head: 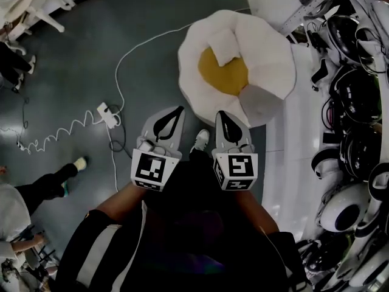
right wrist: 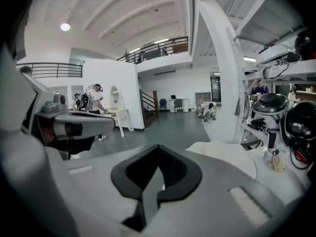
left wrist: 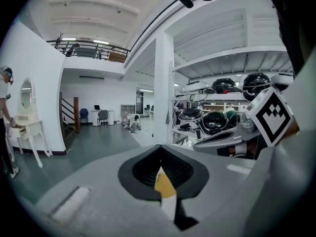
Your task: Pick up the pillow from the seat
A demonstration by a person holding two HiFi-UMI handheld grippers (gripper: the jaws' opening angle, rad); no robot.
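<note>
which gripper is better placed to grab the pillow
Right, probably: in the head view the right gripper points straight at the pillow; the left gripper lines up with the rim of the seat.

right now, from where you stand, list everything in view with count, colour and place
small square fabric pillow: one, white, on the seat's yellow middle
round egg-shaped cushion seat: one, white with yellow centre, on the floor ahead of both grippers
plastic power strip with coiled cable: one, white, on the floor left of the seat
glossy rounded helmets: several, black and white, on shelving at right
wooden dressing table: one, white, far left by the wall
bystander's leg: one, black trousers, white shoe, left edge
person's own shoe: one, white, between the grippers
left gripper: one, grey, jaws shut, empty
right gripper: one, grey, jaws shut, empty
</note>
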